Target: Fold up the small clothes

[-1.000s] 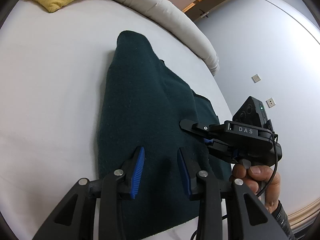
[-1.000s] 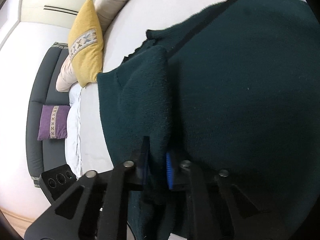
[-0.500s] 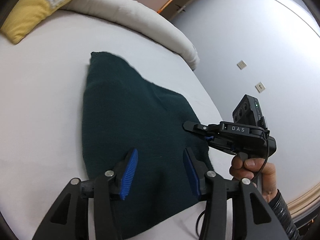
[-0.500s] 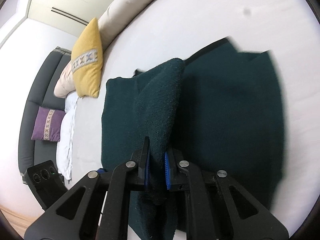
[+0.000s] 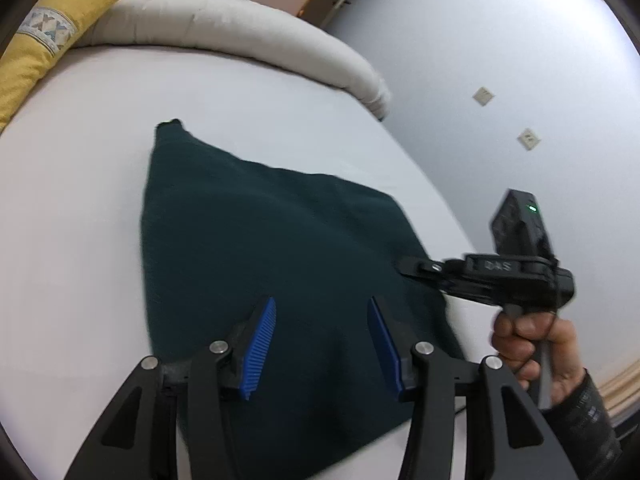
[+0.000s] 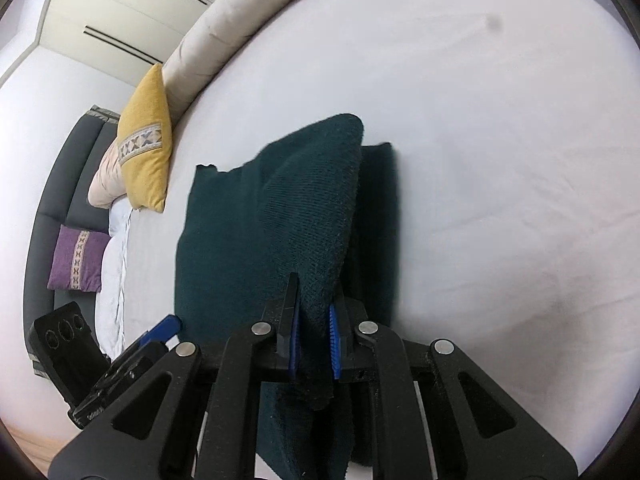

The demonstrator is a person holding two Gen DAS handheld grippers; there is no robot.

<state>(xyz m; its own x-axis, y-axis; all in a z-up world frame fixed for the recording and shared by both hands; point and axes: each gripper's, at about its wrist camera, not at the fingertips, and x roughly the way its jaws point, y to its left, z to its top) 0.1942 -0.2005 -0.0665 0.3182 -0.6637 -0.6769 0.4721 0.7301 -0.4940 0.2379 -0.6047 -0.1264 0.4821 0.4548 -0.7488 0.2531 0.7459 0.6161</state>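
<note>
Pinching a raised fold of the dark green knitted garment (image 6: 280,216) on the white bed sheet (image 6: 500,160), the right gripper (image 6: 314,344) should carry it across evenly. The left gripper (image 5: 322,344), pads spread and empty above the cloth, should steady the flat layer.

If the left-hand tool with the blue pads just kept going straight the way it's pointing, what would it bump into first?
Most likely the dark green knit garment spread on the white bed. The left tool angles down with its pads apart, nothing between them, and the cloth fills the view ahead. Depth is hard to judge.
</note>
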